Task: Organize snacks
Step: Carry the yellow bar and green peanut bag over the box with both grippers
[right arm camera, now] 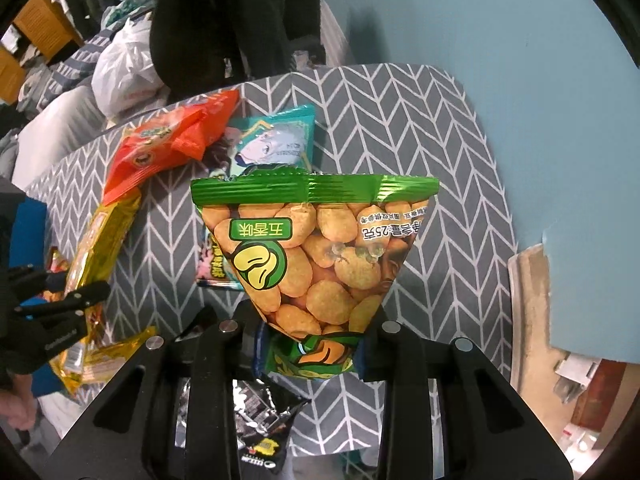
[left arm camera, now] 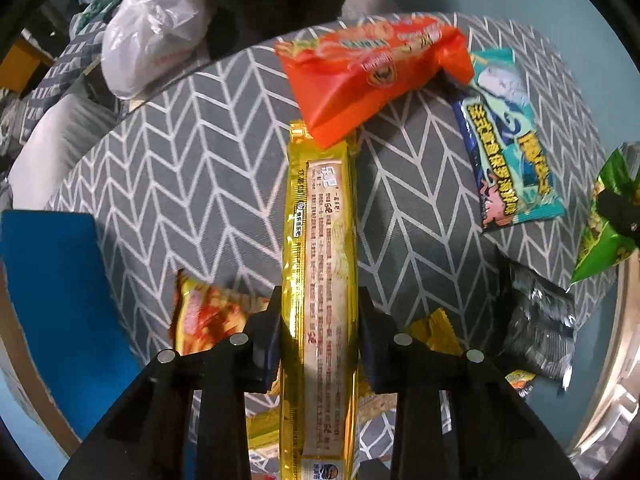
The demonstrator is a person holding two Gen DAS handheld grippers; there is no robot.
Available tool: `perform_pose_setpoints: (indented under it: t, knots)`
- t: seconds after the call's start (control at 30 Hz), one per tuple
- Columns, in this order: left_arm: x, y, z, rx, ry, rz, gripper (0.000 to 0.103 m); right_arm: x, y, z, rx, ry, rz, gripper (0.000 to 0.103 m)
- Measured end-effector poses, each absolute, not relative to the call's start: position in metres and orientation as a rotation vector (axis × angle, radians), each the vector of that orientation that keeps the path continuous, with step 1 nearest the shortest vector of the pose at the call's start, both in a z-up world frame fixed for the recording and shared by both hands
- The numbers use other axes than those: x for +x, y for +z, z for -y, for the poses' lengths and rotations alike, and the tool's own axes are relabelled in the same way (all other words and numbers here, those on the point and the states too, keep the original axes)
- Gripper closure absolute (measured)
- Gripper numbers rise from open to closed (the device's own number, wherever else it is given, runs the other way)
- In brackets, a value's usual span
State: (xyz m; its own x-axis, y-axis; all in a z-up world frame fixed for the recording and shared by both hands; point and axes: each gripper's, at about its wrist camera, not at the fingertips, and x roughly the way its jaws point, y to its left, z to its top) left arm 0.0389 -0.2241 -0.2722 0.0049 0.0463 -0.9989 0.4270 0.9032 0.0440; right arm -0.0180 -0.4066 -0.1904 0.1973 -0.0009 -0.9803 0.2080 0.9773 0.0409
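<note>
My left gripper [left arm camera: 318,336] is shut on a long gold snack packet [left arm camera: 318,264] and holds it above the grey chevron tablecloth [left arm camera: 200,152]; the packet also shows in the right wrist view [right arm camera: 96,248], with the left gripper [right arm camera: 60,304] at the left edge. My right gripper [right arm camera: 310,348] is shut on a green bag of peanuts [right arm camera: 316,248], held upright above the table; it shows at the right edge of the left wrist view [left arm camera: 608,216]. An orange bag [left arm camera: 368,72] and a teal packet [left arm camera: 508,140] lie at the far side.
A red-yellow packet [left arm camera: 204,316], a small gold packet [left arm camera: 432,332] and a black-silver packet [left arm camera: 536,320] lie near me. A blue box [left arm camera: 56,304] stands at left. A metal rim [left arm camera: 616,380] is at right. A white plastic bag [left arm camera: 152,32] sits beyond the table. A blue wall [right arm camera: 540,80] is at right.
</note>
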Motion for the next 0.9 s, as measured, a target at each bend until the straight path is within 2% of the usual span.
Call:
perform_pose_setpoints:
  t: [0.27,0.4,0.9]
  knots:
    - [0.034,-0.231,0.206,0.339,-0.313,-1.5,0.071,-0.017,-0.176,0.393,0.176,-0.124,-1.348,0.073]
    - [0.039,-0.209,0.194,0.296,-0.315,-1.485,0.074,-0.017,-0.163,0.384,0.177,-0.106,-1.337,0.073]
    - [0.023,-0.163,0.151,0.194,-0.313,-1.435,0.074,-0.013,-0.139,0.331,0.177,-0.009,-1.31,0.073]
